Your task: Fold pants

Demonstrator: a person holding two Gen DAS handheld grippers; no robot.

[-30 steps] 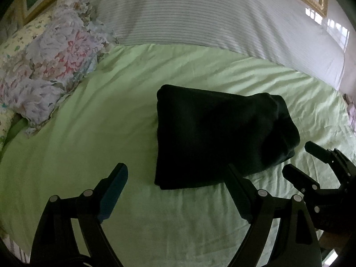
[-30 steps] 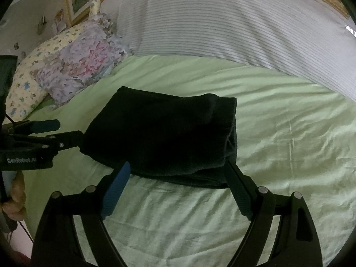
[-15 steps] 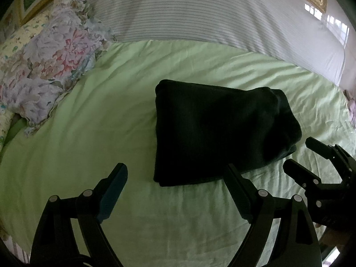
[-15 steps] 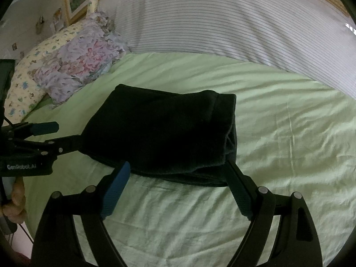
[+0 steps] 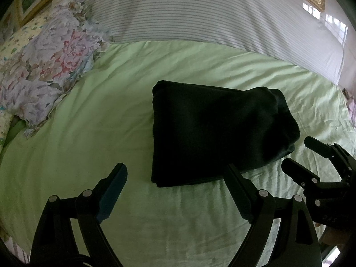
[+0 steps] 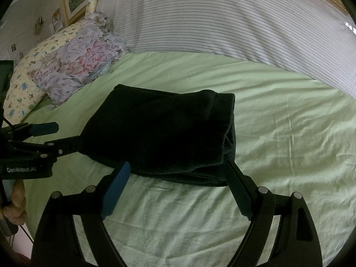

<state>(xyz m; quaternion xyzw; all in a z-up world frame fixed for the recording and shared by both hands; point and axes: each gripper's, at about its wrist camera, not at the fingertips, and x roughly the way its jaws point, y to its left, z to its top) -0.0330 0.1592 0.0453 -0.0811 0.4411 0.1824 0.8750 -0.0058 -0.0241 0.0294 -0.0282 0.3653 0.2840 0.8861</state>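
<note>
Dark pants (image 5: 213,133) lie folded into a thick rectangle on the light green bed sheet (image 5: 89,151); they also show in the right wrist view (image 6: 160,133). My left gripper (image 5: 175,178) is open and empty, just short of the bundle's near left corner. My right gripper (image 6: 178,173) is open and empty at the bundle's near edge, with the folded side on the right. Each gripper shows in the other's view: the right one (image 5: 298,153) and the left one (image 6: 64,135), both open beside the pants.
A floral pillow (image 5: 49,71) and a yellow patterned pillow (image 6: 26,84) lie at the left. A striped white blanket (image 5: 211,15) runs along the back. Green sheet surrounds the pants on all sides. A gilded picture frame hangs above.
Both grippers have drawn back and lifted slightly from the pants, which now sit a little farther away. The pants have not moved.
</note>
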